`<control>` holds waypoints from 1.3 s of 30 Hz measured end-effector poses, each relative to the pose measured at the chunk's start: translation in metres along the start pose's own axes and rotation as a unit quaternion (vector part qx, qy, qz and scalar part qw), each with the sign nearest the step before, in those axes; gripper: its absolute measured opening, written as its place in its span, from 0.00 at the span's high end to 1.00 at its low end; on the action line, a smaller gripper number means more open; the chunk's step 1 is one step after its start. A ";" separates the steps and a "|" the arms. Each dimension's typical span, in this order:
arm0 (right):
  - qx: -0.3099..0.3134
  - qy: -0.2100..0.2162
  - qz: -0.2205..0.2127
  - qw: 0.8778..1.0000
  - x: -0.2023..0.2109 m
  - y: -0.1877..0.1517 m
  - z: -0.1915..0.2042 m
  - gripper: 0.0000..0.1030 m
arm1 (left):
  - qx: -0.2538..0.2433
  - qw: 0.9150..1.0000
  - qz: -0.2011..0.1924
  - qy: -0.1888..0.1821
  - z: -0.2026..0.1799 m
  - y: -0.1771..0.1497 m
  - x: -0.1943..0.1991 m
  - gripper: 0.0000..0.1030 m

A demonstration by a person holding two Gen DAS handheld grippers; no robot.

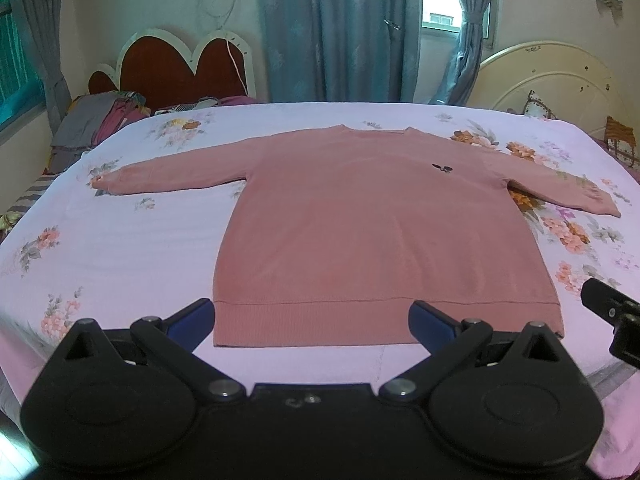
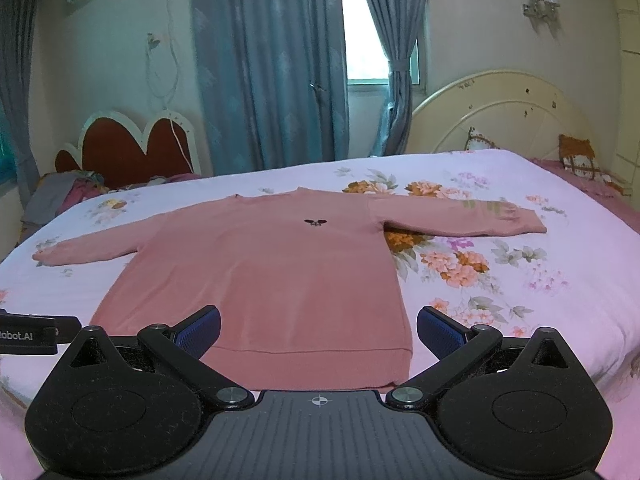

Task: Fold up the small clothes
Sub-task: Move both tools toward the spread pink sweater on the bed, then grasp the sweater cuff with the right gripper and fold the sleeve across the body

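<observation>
A pink long-sleeved sweater (image 1: 360, 232) lies flat and face up on the bed, both sleeves spread out, a small dark emblem on its chest. It also shows in the right wrist view (image 2: 272, 280). My left gripper (image 1: 312, 316) is open and empty, its blue pads wide apart just above the sweater's bottom hem. My right gripper (image 2: 318, 328) is open and empty, near the hem's right corner. Part of the right gripper (image 1: 612, 316) shows at the right edge of the left wrist view, and part of the left gripper (image 2: 32, 334) shows at the left edge of the right wrist view.
The bed has a pale pink floral sheet (image 1: 120, 248). A pile of clothes (image 1: 96, 120) lies at its far left by a red headboard (image 1: 180, 68). A cream headboard (image 2: 500, 116) and cushions (image 2: 576, 156) stand at the right. Blue curtains (image 1: 336, 28) hang behind.
</observation>
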State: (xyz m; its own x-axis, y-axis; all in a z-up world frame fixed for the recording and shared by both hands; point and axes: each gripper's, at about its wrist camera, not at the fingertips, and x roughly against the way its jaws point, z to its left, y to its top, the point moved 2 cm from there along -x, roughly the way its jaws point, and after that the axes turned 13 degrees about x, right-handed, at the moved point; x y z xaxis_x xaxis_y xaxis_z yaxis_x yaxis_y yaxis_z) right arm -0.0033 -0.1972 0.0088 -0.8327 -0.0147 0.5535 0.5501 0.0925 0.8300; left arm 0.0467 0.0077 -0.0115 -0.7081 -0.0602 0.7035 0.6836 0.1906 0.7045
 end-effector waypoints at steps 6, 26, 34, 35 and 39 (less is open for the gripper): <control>-0.001 -0.005 0.008 1.000 -0.013 0.004 -0.001 0.00 | 0.001 1.000 0.006 0.006 0.001 0.007 -0.015 0.00; -0.042 -0.032 0.038 0.998 -0.110 0.031 -0.011 0.00 | -0.023 0.999 0.022 -0.026 0.003 0.062 -0.114 0.00; -0.064 -0.073 0.050 0.994 -0.154 0.052 -0.011 0.00 | -0.034 0.998 0.013 -0.045 0.008 0.102 -0.162 0.00; -0.067 -0.077 0.050 0.994 -0.159 0.056 -0.011 0.00 | -0.033 0.998 0.014 -0.048 0.011 0.106 -0.168 0.00; -0.076 -0.089 0.048 0.992 -0.176 0.068 -0.015 0.00 | -0.027 0.998 0.020 -0.057 0.018 0.120 -0.191 0.00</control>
State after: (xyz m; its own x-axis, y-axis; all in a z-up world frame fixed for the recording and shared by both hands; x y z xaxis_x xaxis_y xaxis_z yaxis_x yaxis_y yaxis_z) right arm 0.1818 -0.2028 -0.0312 -0.7670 0.1642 0.6203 0.6187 -0.0673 0.7828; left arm 0.2610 0.0592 -0.0632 -0.6935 0.0594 0.7180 0.7181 0.1378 0.6822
